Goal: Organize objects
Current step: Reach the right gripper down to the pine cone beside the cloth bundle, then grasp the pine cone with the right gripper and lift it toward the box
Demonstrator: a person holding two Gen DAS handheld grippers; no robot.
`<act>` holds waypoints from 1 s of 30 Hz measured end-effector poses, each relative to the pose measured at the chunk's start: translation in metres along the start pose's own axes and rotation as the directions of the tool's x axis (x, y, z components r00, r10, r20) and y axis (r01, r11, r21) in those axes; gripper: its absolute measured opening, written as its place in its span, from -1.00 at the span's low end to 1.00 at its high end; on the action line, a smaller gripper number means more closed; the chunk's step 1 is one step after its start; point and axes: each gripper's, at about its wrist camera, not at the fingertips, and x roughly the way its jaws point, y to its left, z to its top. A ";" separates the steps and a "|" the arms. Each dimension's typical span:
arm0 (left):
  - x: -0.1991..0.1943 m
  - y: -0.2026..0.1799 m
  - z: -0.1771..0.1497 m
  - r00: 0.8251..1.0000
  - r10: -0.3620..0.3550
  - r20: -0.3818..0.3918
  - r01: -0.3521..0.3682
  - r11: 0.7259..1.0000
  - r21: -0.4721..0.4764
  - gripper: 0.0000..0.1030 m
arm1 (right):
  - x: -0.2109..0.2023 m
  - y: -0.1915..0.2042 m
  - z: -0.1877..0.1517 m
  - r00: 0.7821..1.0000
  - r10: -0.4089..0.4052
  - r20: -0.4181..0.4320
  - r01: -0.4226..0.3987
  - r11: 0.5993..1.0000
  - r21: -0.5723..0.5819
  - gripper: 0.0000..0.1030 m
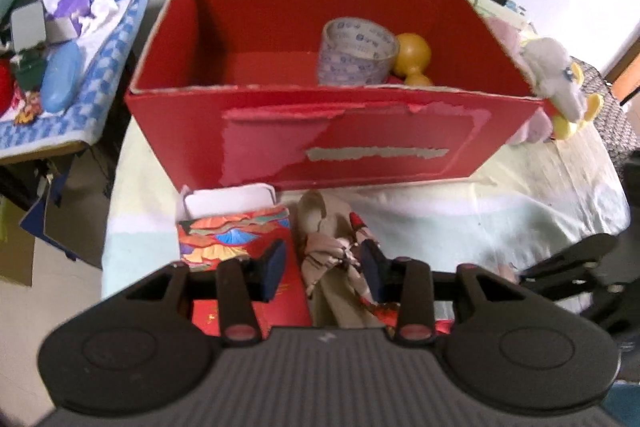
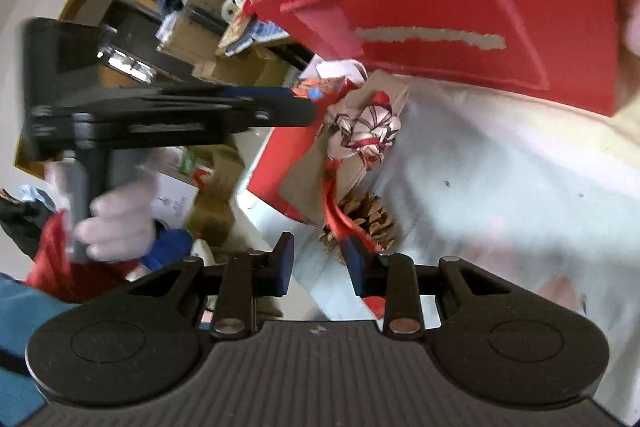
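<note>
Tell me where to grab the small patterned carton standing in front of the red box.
Grip the patterned carton across its narrow side walls, just below the open white flaps, coming down from above. It stands upright beside the crumpled wrapping, so go in clear of that.

The red box [image 2: 460, 23] runs past the top edge — its inside hidden.

Pine cone [image 2: 366, 223] beside red box [image 2: 480, 27] — blurred.
</note>
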 end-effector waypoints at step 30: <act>0.047 -0.044 -0.076 0.981 -0.112 -0.159 0.100 0.992 -0.079 -0.22 | -0.002 -0.037 0.001 0.998 0.050 0.034 -0.056 0.977 0.207 -0.25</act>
